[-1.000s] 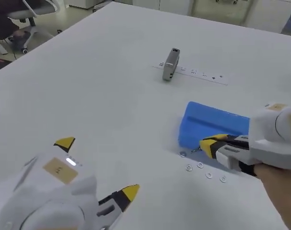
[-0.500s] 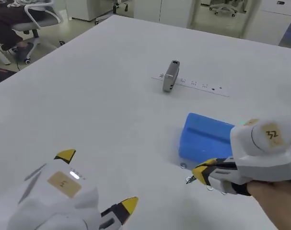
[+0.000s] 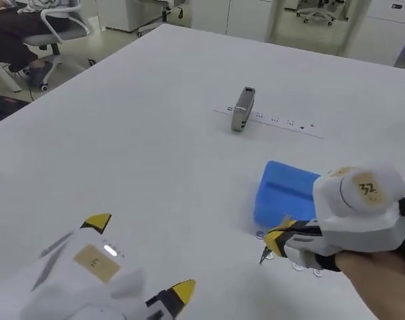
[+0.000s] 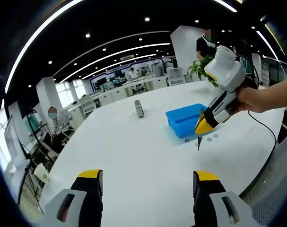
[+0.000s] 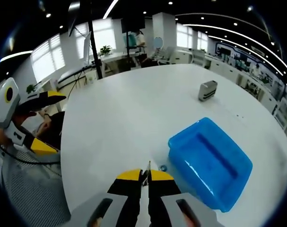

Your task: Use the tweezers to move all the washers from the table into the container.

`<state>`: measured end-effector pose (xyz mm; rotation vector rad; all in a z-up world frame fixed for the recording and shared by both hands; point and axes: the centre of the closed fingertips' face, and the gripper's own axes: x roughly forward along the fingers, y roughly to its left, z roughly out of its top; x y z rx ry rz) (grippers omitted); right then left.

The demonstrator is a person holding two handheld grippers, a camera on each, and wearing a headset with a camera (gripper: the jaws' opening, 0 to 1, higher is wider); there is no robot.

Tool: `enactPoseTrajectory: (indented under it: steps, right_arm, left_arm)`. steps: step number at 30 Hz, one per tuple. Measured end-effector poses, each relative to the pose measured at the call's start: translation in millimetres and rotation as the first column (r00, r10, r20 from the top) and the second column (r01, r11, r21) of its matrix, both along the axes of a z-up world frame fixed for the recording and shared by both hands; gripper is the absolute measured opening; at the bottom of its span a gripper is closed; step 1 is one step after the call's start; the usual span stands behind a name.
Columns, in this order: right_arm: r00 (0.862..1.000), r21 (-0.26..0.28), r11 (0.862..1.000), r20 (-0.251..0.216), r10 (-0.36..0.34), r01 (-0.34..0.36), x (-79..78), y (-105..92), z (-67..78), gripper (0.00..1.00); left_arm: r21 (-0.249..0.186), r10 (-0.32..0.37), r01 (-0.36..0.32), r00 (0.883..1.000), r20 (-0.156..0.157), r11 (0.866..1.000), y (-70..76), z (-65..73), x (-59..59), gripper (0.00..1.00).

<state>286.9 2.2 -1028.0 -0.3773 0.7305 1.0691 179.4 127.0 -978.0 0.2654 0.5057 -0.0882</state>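
We find the right gripper [image 3: 274, 241] clamped on the tweezers [image 3: 264, 256], tips near washers [image 3: 259, 235] just beside the container [image 3: 285, 190]. The left gripper [image 3: 141, 257], jaws wide, sits well apart from it. We advise straddling one washer's rim.

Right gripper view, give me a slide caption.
Right gripper shut on tweezers, tips near a washer beside the blue container.

Bright overhead strip lts, soft shadows, fisheye edges warped.
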Motion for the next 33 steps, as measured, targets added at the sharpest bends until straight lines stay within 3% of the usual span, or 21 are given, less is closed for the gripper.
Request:
enactPoseTrajectory:
  steps: [6,9,11,12,14,21,25,33]
  right_arm:
    - [0.999,0.054,0.997,0.003,-0.049,0.049,1.1,-0.3,2.7,0.00]
    - [0.996,0.085,0.993,-0.044,-0.083,0.087,0.9,-0.8,6.5,0.01]
    - [0.990,0.161,0.977,-0.032,-0.138,0.141,8.7,1.5,20.3,0.01]
    - [0.986,0.167,0.972,-0.041,-0.159,0.164,11.7,0.4,22.4,0.01]
    - [0.977,0.172,0.962,-0.022,-0.210,0.211,22.8,-3.3,25.7,0.01]
    - [0.962,0.182,0.944,-0.035,-0.272,0.273,32.4,-1.3,20.6,0.01]
    - [0.957,0.165,0.944,0.002,-0.291,0.287,36.7,-0.2,17.4,0.01]
    - [0.960,0.153,0.950,0.022,-0.278,0.272,39.5,2.6,13.5,0.01]
  left_arm:
    - [0.002,-0.003,0.003,1.000,0.001,1.000,-0.9,0.1,0.2,0.78]
    - [0.006,-0.002,0.002,1.000,-0.006,1.000,-1.0,-0.9,-0.1,0.78]
    - [0.007,0.002,-0.002,1.000,-0.007,1.000,-0.4,-1.0,-0.1,0.78]
    - [0.007,0.004,-0.004,1.000,-0.006,1.000,-0.1,-0.8,-0.2,0.78]
    - [0.006,0.008,-0.008,1.000,-0.008,1.000,0.2,-1.0,-0.2,0.78]
    - [0.007,0.011,-0.011,1.000,-0.010,1.000,1.1,-1.6,0.2,0.77]
    - [0.002,0.019,-0.019,1.000,-0.006,1.000,2.0,-0.4,0.3,0.77]
    - [0.006,0.019,-0.019,1.000,-0.010,1.000,2.3,-1.2,0.2,0.76]
